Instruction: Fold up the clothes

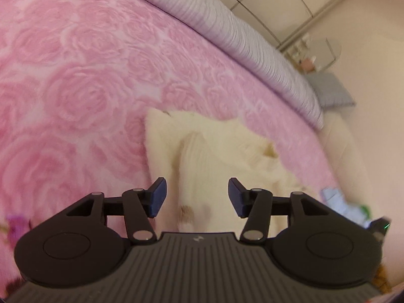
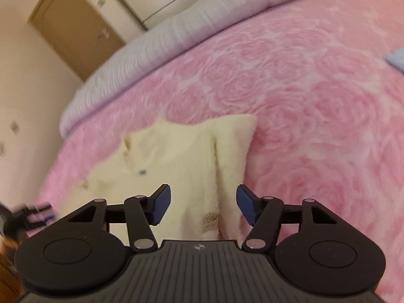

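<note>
A cream knitted garment (image 1: 214, 149) lies partly folded on the pink rose-patterned bedspread (image 1: 75, 75), with a brown patch near its closest edge. My left gripper (image 1: 197, 198) hovers over that near edge, open, nothing between its blue pads. In the right wrist view the same cream garment (image 2: 181, 156) lies ahead on the pink bedspread (image 2: 315, 101), one side folded over along a lengthwise crease. My right gripper (image 2: 203, 208) is open above its near end, holding nothing. Both views are motion-blurred.
A grey striped cover (image 1: 240, 40) runs along the far edge of the bed. White wardrobe doors (image 1: 277, 5) stand behind. A grey cushion (image 1: 330, 91) and cluttered shelf sit at the right. A brown door (image 2: 73, 32) stands far left. A pale blue item (image 2: 396, 59) lies at the right edge.
</note>
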The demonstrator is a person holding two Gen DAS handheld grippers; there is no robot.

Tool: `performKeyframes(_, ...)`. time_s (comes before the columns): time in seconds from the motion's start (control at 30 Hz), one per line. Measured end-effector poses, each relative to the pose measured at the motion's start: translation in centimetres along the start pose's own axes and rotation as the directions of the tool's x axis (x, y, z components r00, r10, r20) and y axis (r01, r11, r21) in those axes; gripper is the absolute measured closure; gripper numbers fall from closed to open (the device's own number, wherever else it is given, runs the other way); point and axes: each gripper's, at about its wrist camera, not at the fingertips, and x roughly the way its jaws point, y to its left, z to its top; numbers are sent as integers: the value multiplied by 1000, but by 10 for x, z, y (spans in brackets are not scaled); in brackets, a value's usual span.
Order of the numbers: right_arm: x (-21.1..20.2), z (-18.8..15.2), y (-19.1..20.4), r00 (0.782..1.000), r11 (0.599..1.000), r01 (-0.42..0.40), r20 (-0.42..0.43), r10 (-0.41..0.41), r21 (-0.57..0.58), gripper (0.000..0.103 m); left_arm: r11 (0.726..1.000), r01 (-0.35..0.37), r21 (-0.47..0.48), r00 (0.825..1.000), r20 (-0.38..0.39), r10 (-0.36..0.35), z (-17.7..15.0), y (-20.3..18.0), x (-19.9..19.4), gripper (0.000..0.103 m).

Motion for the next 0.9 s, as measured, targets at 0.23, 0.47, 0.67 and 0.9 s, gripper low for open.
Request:
performKeyframes(0.23,20,3,17,997,988,56,-38,-62,-141,76,983,-40,177,998,-37,47,-4,-27,27,70)
performKeyframes(0.47,7,1,53,987,918,146,-3,-158,-370,90,938,-83,337,995,85,57,-24,-46,2,93)
performKeyframes(0.67,3,29,71,964,885,247,195,-182,-394,91,937,-128,325,973,225,54,9,-45,-2,93)
performKeyframes(0.9,51,57,62,945,888,303,232,-232,-345,91,920,-182,347,958,272,88,45,-49,42,93)
